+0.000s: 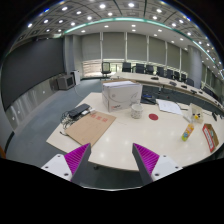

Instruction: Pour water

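A white cup (136, 110) stands on the pale table (120, 135), well beyond my fingers and just in front of a white box (120, 95). A small yellow-orange bottle (188, 130) stands farther right on the table. My gripper (112, 158) is held above the table's near part, open and empty. Its magenta pads (78, 156) are wide apart with only bare tabletop between them.
A brown cardboard sheet (90, 127) and a black object (78, 113) lie on the table's left part. Papers (168, 105) and a book (211, 137) lie on the right. Office chairs (106, 69) and more desks stand at the back of the room.
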Motion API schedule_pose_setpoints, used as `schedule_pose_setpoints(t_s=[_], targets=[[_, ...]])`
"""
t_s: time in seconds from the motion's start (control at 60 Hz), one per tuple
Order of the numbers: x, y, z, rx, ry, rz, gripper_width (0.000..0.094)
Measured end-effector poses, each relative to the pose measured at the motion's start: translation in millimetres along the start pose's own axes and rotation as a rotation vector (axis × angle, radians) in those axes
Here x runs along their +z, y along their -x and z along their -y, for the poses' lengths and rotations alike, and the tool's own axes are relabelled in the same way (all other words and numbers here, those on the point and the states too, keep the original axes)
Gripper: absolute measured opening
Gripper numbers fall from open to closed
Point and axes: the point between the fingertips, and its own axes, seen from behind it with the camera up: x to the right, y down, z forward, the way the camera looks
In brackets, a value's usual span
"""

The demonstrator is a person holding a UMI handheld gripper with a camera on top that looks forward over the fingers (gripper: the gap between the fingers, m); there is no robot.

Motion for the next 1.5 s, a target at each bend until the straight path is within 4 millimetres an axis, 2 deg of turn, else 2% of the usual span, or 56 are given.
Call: schedule_pose_setpoints(t_s=[0.067,0.15,0.167,0.183,0.317,0.433,0.617,0.7,0.783,0.9,1.017,1.1,1.15,1.183,1.4,1.5], targets=[[2.1,-18.3,-3.0,0.006,0.005,-0.037,0.0860],[8.7,-64.9,-5.4,0.028,-0.008,-0.078,0.0861],[5.9,-58.5,-3.3,0.038,-0.011,-0.091,0.0860],[11.6,-85.5,-7.0,0.042,-0.016,-0.096,0.0860],[27.1,-180.2,-23.8,0.073,-0.028,-0.168,0.0859],[43.9,-275.7,-39.1,0.106,-0.049,-0.242,0.0861],[87.2,-421.3,-49.2,0.137,-0.111,-0.312,0.0859],[117.3,-474.5,-50.7,0.145,-0.133,-0.327,0.0860],[152.6,-512.3,-51.8,0.156,-0.140,-0.321,0.0859],[198.8,-544.5,-48.1,0.164,-0.167,-0.306,0.0858],[235.5,-557.3,-39.8,0.130,-0.205,-0.294,0.0845],[257.1,-565.6,-33.0,0.120,-0.226,-0.289,0.0778],[260.5,-563.6,-30.3,0.127,-0.241,-0.288,0.0655],[261.8,-567.6,-28.3,0.135,-0.252,-0.299,0.0532],[263.7,-576.6,-21.4,0.124,-0.265,-0.348,0.0415],[263.5,-578.3,-9.9,0.055,-0.247,-0.384,0.0411]])
